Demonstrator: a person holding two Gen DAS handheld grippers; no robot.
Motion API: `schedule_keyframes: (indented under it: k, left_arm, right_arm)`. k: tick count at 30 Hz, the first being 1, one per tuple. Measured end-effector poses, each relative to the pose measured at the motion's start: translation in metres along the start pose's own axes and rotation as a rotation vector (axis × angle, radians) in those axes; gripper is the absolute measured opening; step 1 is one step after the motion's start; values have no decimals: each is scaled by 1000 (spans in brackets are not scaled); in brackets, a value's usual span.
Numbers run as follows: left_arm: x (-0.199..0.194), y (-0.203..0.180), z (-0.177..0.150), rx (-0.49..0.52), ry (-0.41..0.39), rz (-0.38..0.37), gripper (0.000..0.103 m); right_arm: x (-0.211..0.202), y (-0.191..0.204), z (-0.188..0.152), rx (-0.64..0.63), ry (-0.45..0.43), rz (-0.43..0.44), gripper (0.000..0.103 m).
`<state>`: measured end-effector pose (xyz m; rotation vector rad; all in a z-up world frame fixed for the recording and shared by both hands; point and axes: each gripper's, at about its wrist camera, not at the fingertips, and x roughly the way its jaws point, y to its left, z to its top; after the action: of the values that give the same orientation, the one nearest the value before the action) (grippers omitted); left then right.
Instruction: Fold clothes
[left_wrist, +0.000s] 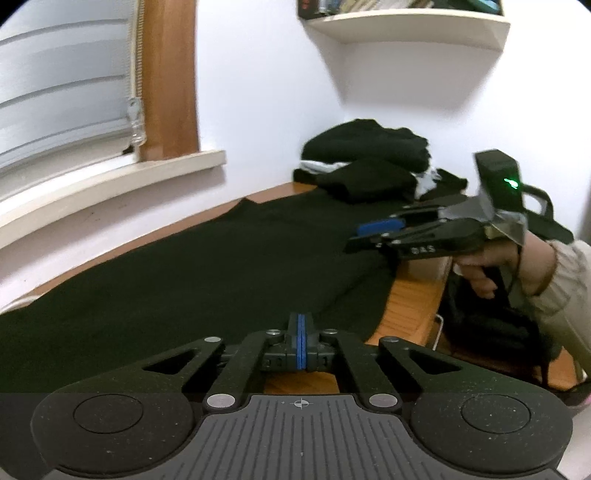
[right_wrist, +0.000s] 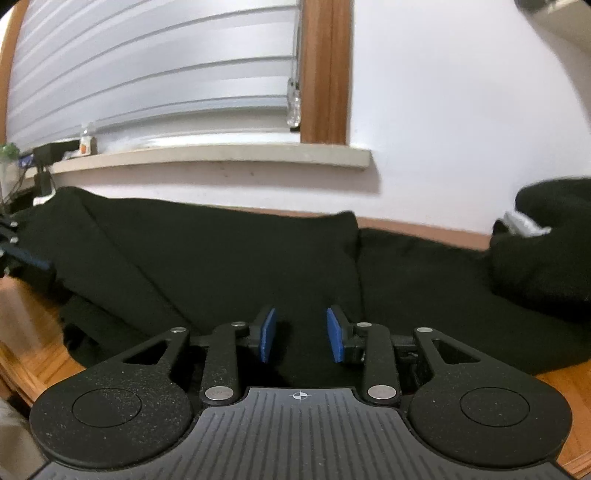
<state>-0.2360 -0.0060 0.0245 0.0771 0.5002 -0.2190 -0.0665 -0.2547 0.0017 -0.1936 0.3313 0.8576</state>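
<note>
Black garment (left_wrist: 177, 280) is spread flat on the wooden table (left_wrist: 410, 306) for folding. Left gripper (left_wrist: 302, 345) is fully closed at its near hem, cloth apparently pinched. Right gripper (right_wrist: 301, 334) is held narrowly apart over the fabric, gripping nothing.

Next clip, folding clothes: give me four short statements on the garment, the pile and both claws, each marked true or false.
1. The left claw has its blue pads pressed together. True.
2. The right claw is shut. False: its pads stand apart above the black garment.
3. The black garment is spread on a wooden table. True.
4. The pile of clothes sits on the windowsill. False: it lies on the table's far end, near the wall.
</note>
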Motion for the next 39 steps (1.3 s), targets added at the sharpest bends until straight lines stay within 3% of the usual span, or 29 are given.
schedule_keyframes:
  k: [3, 5, 9, 11, 13, 16, 17, 21, 26, 30, 39]
  left_arm:
    - [-3, 4, 2, -17, -11, 13, 3]
    - [-3, 7, 4, -23, -19, 20, 3]
    - [4, 16, 11, -13, -29, 68, 28]
    - [12, 24, 13, -25, -25, 83, 28]
    - [21, 33, 18, -34, -22, 96, 32]
    - [34, 47, 29, -41, -39, 121, 54]
    - [38, 52, 33, -47, -46, 124, 56]
    - [55, 74, 47, -58, -96, 148, 70]
    - [74, 106, 40, -190, -79, 164, 70]
    - [80, 111, 33, -188, -28, 150, 71]
    - [91, 119, 30, -219, 52, 140, 74]
  right_arm:
    - [-6, 7, 2, 3, 4, 88, 14]
    - [-10, 17, 0, -47, 36, 113, 13]
    - [-25, 22, -5, -98, 75, 172, 13]
    - [-29, 17, -5, -92, 81, 196, 13]
    - [-30, 10, -1, -73, 79, 208, 14]
    - [-31, 0, 7, -39, 43, 183, 31]
    - [-30, -4, 11, -37, 31, 164, 37]
    - [-8, -18, 21, -27, 31, 133, 37]
    - [13, -23, 2, -39, 76, 95, 36]
    - [7, -37, -10, 60, 46, 121, 38]
    - [8, -35, -20, 75, 3, 109, 44]
